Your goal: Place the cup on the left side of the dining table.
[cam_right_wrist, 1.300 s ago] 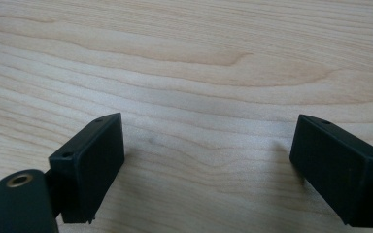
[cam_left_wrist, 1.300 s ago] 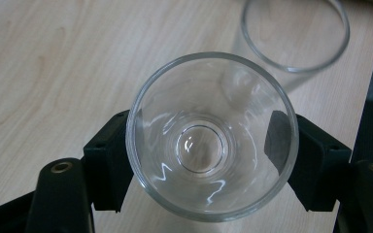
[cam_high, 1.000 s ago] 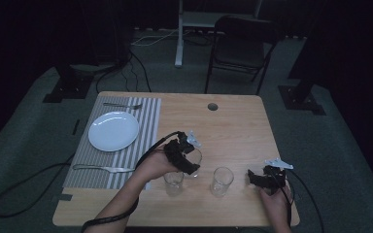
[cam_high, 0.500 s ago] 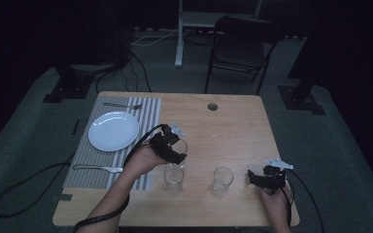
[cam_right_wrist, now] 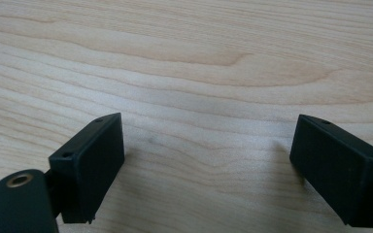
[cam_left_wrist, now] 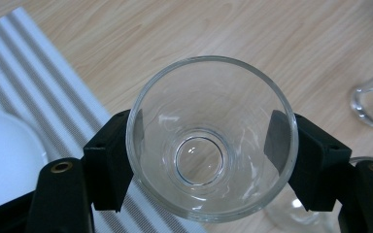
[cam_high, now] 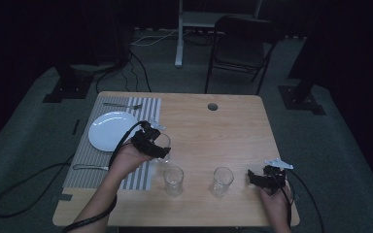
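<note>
Carrying the glass (cam_left_wrist: 211, 138), left tongs (cam_high: 151, 141) have moved toward the plate (cam_high: 108, 131).

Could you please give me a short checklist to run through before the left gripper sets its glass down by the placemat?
1. Grip on the held glass: both fingers of the left gripper press its sides. Ok.
2. Held glass empty, so nothing to spill: ok.
3. Glass attitude: the left gripper view looks straight into its mouth; whether it is upright, cannot tell.
4. Landing spot: bare table lies beside the striped placemat. Ok.
5. Neighbours: two other glasses stand close to the front; the nearer one is tight. Not ok for a careless descent.
6. Right gripper: open, over bare wood, away from the path. Ok.
</note>
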Available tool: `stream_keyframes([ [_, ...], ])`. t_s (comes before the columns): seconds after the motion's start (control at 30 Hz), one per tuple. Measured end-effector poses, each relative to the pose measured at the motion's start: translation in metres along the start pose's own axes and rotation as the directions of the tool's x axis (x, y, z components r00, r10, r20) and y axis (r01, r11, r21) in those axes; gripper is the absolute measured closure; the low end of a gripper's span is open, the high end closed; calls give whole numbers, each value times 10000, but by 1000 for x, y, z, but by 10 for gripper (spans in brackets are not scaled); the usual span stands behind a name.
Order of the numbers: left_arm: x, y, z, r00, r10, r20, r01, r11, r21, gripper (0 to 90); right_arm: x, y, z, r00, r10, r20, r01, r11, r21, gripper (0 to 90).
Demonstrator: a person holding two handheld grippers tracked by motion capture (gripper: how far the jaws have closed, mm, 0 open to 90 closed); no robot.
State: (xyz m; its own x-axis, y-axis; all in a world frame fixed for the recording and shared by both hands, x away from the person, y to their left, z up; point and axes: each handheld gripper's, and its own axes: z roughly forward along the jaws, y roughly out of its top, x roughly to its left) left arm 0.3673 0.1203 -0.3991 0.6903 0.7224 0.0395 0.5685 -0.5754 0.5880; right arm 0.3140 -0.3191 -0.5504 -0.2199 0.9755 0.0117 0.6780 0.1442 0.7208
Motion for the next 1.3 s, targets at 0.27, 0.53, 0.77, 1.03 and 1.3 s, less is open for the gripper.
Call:
stream_keyframes([
  [0.27, 20, -16, -1, 9981, -564, -260, 567, 9983, 138, 289, 0, 0, 0, 10000, 7, 3, -7, 10000, 5, 119],
  [0.53, 40, -33, 1, 9917, -965, -851, 998, 9944, 358, 290, 0, 0, 0, 10000, -11, 9, 11, 10000, -4, 120],
  [0.77, 57, -42, 2, 9839, -1409, -1103, 1465, 9882, 448, 289, 0, 0, 0, 10000, -1, 6, 1, 10000, 4, 120],
  [1.03, 69, -49, 6, 9776, -1670, -1283, 1760, 9824, 620, 289, 0, 0, 0, 10000, 0, 5, 0, 10000, 3, 120],
  [1.3, 76, -57, 10, 9724, -1906, -1348, 1998, 9781, 578, 289, 0, 0, 0, 10000, 0, 5, 0, 10000, 2, 120],
])
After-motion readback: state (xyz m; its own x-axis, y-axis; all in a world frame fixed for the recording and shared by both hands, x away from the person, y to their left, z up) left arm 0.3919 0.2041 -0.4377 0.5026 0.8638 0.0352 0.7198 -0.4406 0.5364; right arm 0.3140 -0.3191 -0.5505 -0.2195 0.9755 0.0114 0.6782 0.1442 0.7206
